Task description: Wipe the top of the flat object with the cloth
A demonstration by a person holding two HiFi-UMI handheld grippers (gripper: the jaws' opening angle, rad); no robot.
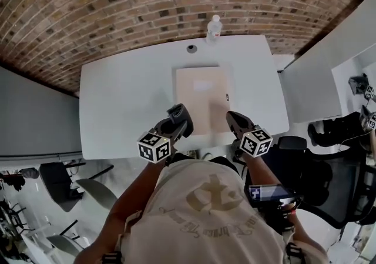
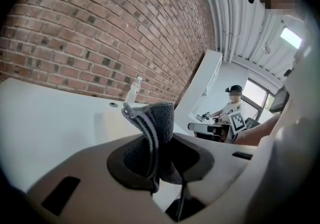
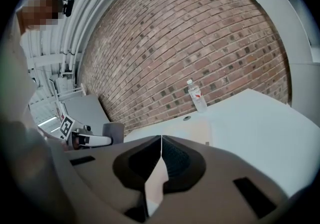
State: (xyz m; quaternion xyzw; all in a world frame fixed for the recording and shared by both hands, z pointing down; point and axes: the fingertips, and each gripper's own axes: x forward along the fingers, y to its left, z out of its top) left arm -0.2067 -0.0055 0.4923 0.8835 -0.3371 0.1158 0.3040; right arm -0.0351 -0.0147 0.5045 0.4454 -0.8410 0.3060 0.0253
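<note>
A flat beige board (image 1: pixel 201 99) lies in the middle of the white table (image 1: pixel 123 98); the board (image 2: pixel 117 124) shows ahead of the jaws in the left gripper view and the board (image 3: pixel 197 130) in the right gripper view. My left gripper (image 1: pixel 180 117) hovers at the board's near left corner, shut on a dark grey cloth (image 2: pixel 152 138) that sticks up between its jaws. My right gripper (image 1: pixel 234 119) is at the board's near right corner, shut with nothing in it; the right gripper (image 3: pixel 161 140) shows its jaws pressed together.
A clear water bottle (image 1: pixel 214 29) stands at the table's far edge, with a small round dark cap (image 1: pixel 192 49) beside it. A brick wall (image 1: pixel 117 4) runs behind. A black office chair (image 1: pixel 335 192) is at the right. Another person (image 2: pixel 231 106) sits at a desk further off.
</note>
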